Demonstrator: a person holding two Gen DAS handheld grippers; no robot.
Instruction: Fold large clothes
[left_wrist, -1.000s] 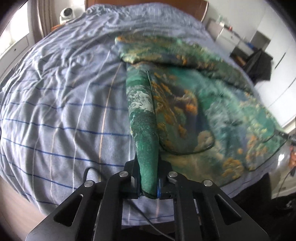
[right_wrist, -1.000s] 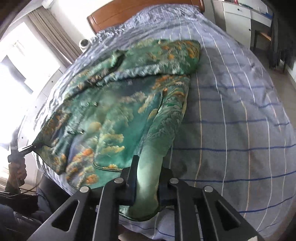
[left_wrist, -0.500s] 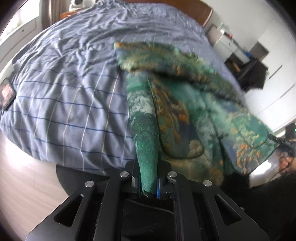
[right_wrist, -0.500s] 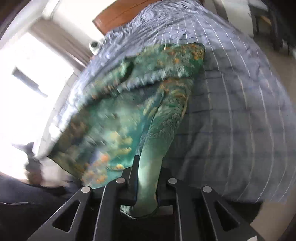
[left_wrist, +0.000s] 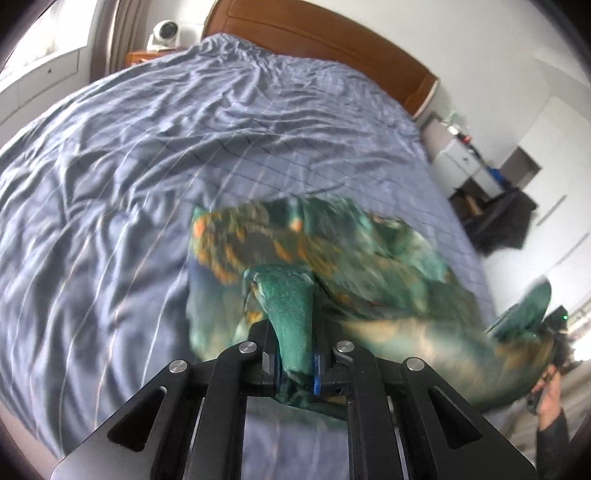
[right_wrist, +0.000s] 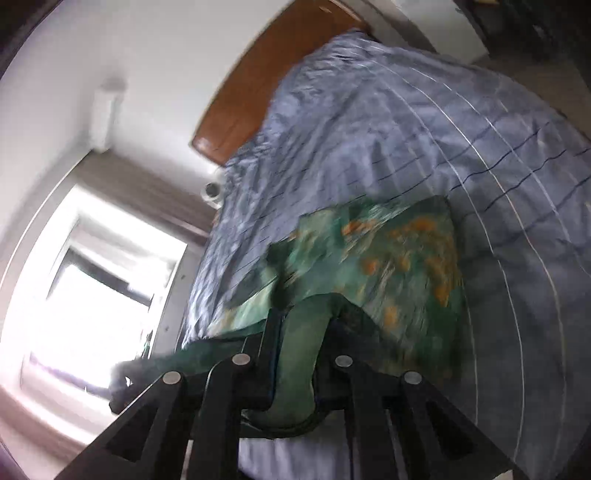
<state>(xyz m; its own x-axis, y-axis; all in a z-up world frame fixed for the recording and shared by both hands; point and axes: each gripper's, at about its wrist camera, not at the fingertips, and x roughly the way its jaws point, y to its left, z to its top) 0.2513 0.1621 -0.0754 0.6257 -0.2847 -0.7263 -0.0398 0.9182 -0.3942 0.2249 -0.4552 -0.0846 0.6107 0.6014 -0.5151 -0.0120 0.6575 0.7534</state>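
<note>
A: Nearest to us in the left wrist view, the left gripper (left_wrist: 295, 363) has a bunched green fold of the garment (left_wrist: 332, 258) between its two black fingers. The jaws are beginning to part, yet the pads press on the cloth and it stays pinched.

B: In the right wrist view we see the same close up: the right gripper (right_wrist: 299, 365) is closed almost fully on another green fold of the garment (right_wrist: 399, 266), which fills the narrow gap between its fingers.

A: Just beyond our left fingers the garment, green with orange patches, hangs in a blurred heap over the near edge of the bed (left_wrist: 147, 177). At the far right of that view we see the right gripper (left_wrist: 554, 332) holding a green corner, with a hand (left_wrist: 550, 395) below it.

B: From the right side, the left gripper (right_wrist: 122, 380) is only a dark blurred shape at the lower left.

A: Farther out, the bed's wrinkled blue striped cover is bare up to the wooden headboard (left_wrist: 332, 40). A small white fan (left_wrist: 166, 33) stands on a side table left of the headboard.

B: We see a bright window (right_wrist: 85, 295) at the left of the right view.
</note>
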